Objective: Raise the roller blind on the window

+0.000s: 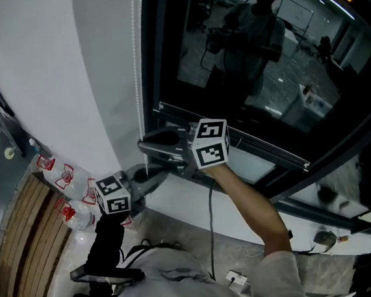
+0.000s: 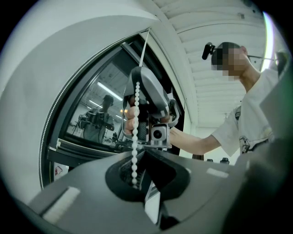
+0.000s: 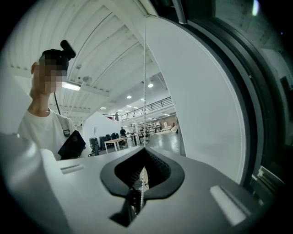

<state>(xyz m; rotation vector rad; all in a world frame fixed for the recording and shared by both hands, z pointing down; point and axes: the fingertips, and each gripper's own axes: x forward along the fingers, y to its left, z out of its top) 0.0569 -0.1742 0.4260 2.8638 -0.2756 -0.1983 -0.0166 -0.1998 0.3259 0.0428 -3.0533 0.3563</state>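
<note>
Right gripper (image 3: 145, 148): fingers clenched on bead chain (image 3: 145, 91), which rises straight above the tips. Left gripper (image 2: 144, 151): fingers closed round the same chain, below the right fingers. Dark window (image 1: 261, 52) just beyond both. Bottles (image 1: 78, 217) on floor below the fingers, red labels unreadable

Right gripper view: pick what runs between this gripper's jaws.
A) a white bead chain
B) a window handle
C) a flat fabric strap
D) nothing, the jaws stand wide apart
A: the white bead chain drops from above and runs in between the closed jaws of the right gripper, where its beads show again inside the dark opening.
</note>
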